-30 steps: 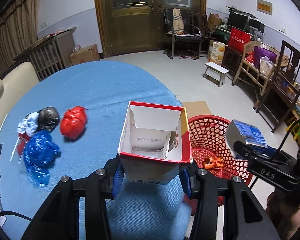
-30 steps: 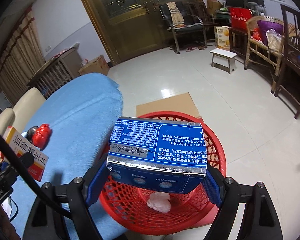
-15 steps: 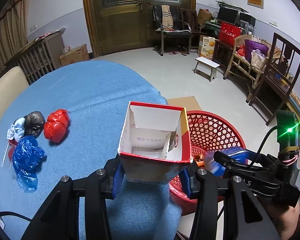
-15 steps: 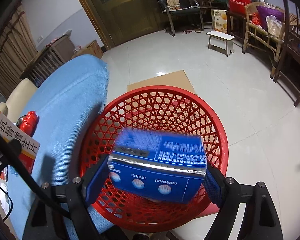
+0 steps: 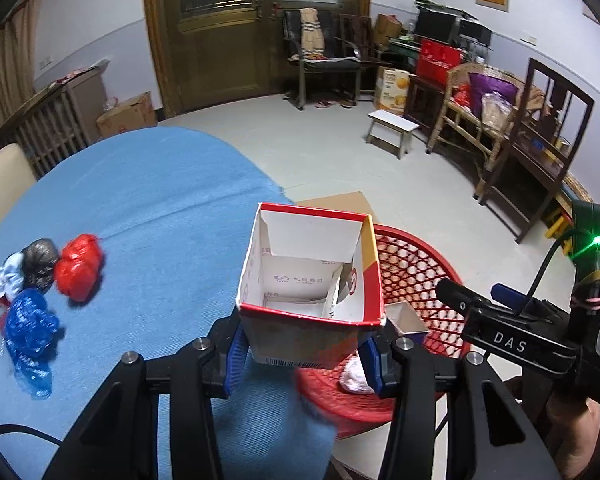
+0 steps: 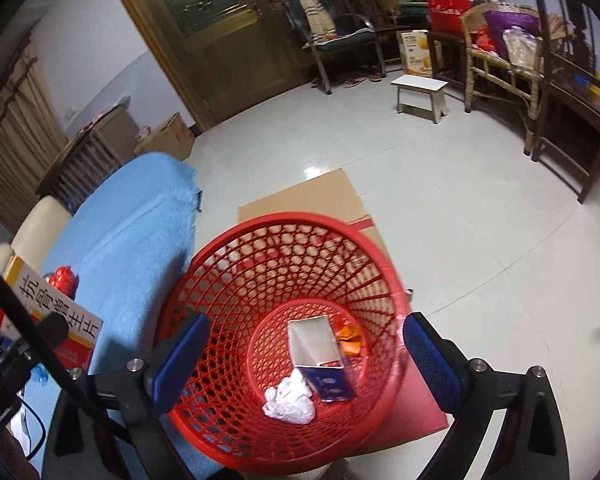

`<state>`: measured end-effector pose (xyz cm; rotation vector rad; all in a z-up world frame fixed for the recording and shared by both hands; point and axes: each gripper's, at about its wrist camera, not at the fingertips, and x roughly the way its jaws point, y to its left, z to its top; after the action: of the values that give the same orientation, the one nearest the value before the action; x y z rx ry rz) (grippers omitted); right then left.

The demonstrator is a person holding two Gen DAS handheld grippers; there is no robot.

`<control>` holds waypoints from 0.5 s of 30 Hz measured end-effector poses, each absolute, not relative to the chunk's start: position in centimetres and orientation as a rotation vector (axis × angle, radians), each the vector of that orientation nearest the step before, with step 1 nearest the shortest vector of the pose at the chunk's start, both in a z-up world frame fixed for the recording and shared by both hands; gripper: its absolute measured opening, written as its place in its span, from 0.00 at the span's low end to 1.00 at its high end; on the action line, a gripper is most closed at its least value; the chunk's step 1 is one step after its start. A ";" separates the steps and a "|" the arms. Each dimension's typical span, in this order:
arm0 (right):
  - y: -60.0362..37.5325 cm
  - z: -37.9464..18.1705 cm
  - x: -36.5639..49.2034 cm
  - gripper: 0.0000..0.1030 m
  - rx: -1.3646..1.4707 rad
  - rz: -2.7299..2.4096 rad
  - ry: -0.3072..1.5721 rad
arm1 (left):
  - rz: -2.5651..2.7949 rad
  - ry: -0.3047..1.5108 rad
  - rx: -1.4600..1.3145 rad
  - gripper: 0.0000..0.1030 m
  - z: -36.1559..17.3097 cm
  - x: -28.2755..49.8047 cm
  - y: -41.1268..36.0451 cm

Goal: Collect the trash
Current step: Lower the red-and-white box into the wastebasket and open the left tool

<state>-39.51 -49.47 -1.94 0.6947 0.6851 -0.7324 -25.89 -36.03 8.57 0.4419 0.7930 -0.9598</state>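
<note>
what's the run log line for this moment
left tool: shut on open carton | right tool: opening, empty | blue box: in red basket

A rounded surface [image 5: 160, 208] draped in blue cloth carries four crumpled bags clustered near its left edge: a red bag [image 5: 78, 266], a black bag [image 5: 40, 262] touching it, a white bag [image 5: 8, 282] beside that, and a blue bag [image 5: 30, 330] just below. A red mesh basket [image 6: 228, 248] stands on flattened cardboard [image 6: 300, 200] on the pale tiled floor [image 6: 440, 208], just beside the surface's right edge.

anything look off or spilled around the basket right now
Nothing spilled. The blue box lies inside the red basket with a white wad. Crumpled bags on the blue table await collection.
</note>
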 end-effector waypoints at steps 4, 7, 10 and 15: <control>-50.3 -1.7 -40.7 0.96 0.715 -0.763 0.660 | -0.992 0.815 0.452 0.48 8.1 -26.3 -37.4; -50.7 -1.5 -41.3 0.96 0.717 -0.779 0.645 | -1.042 0.852 0.441 0.61 7.8 -26.3 -38.2; -51.4 -1.4 -41.5 0.97 0.722 -0.792 0.635 | -1.034 0.840 0.442 0.75 7.8 -26.3 -38.2; -53.4 -0.5 -41.1 1.00 0.729 -0.802 0.590 | -1.013 0.829 0.418 0.75 8.2 -25.2 -36.4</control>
<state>-41.08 -53.44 -0.47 0.7286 0.5899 -0.8015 -25.25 -36.44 8.23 0.4185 0.8291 -1.0130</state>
